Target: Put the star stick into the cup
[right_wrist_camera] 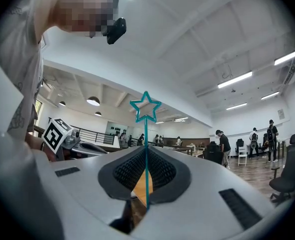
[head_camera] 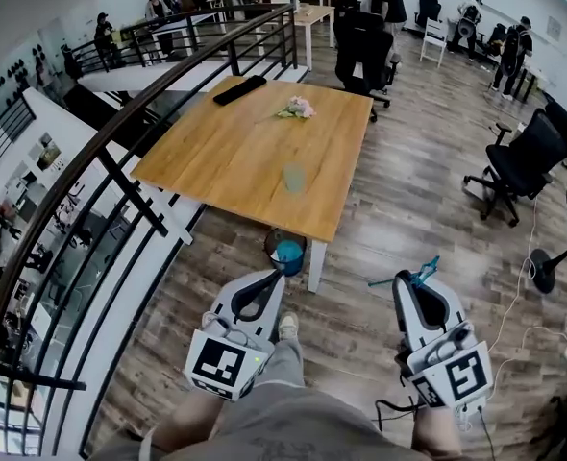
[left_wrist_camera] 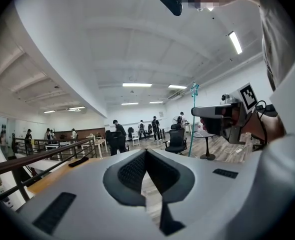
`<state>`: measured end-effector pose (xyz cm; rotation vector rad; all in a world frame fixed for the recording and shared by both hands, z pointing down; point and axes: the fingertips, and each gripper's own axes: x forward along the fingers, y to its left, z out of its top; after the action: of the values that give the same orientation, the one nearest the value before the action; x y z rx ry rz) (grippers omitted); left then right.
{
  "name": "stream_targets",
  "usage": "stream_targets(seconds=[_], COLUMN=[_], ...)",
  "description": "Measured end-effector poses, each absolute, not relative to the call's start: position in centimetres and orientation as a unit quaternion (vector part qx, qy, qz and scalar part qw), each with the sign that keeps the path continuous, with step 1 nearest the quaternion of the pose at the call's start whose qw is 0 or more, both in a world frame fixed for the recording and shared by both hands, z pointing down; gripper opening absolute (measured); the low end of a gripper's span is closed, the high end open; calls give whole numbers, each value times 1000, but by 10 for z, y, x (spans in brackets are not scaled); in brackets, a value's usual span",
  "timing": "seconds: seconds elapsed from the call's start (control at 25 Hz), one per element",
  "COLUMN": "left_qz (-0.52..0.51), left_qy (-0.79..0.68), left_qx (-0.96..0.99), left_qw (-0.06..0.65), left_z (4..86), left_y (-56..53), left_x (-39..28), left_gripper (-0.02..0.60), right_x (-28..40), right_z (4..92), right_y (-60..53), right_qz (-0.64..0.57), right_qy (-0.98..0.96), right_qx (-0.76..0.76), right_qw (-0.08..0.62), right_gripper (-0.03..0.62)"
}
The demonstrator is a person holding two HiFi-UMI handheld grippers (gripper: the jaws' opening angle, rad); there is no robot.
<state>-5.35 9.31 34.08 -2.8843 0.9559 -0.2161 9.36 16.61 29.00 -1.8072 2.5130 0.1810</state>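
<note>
A thin teal star stick (right_wrist_camera: 146,149) stands pinched between the pads of my right gripper (right_wrist_camera: 146,151), its outlined star (right_wrist_camera: 145,108) rising above the tips. In the head view the stick (head_camera: 410,279) pokes out to the left of that gripper (head_camera: 406,279), low over the floor. A pale translucent cup (head_camera: 294,177) stands upright on the wooden table (head_camera: 216,161), well ahead of both grippers. My left gripper (head_camera: 275,275) is shut with nothing in it, its pads meeting at the tip (left_wrist_camera: 145,152). The left gripper view also shows the right gripper (left_wrist_camera: 222,118) and the stick (left_wrist_camera: 192,124).
A small bunch of flowers (head_camera: 296,109) and a black flat bar (head_camera: 239,89) lie at the table's far end. A blue bin (head_camera: 287,254) sits under the near edge. A black railing (head_camera: 120,181) runs along the left. Office chairs (head_camera: 519,166) and people stand further off.
</note>
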Motion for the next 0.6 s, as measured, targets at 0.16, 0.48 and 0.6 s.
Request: stream_targets(seconds=[0.16, 0.48, 0.6], left_qz=[-76, -92, -104], left_qy=[313, 312, 308], left_qx=[-946, -945, -945], left_qw=[46, 30, 34], left_z=[338, 335, 337], left_y=[42, -76, -121], left_x=[-52, -48, -48], left_gripper=[15, 17, 17], right_x=[97, 99, 99], right_z=[290, 288, 287], right_y=[116, -5, -52], right_qz=[47, 29, 20], right_qy=[809, 811, 813], right_qx=[-586, -584, -582], right_qw=[19, 4, 3], right_gripper=[37, 37, 37])
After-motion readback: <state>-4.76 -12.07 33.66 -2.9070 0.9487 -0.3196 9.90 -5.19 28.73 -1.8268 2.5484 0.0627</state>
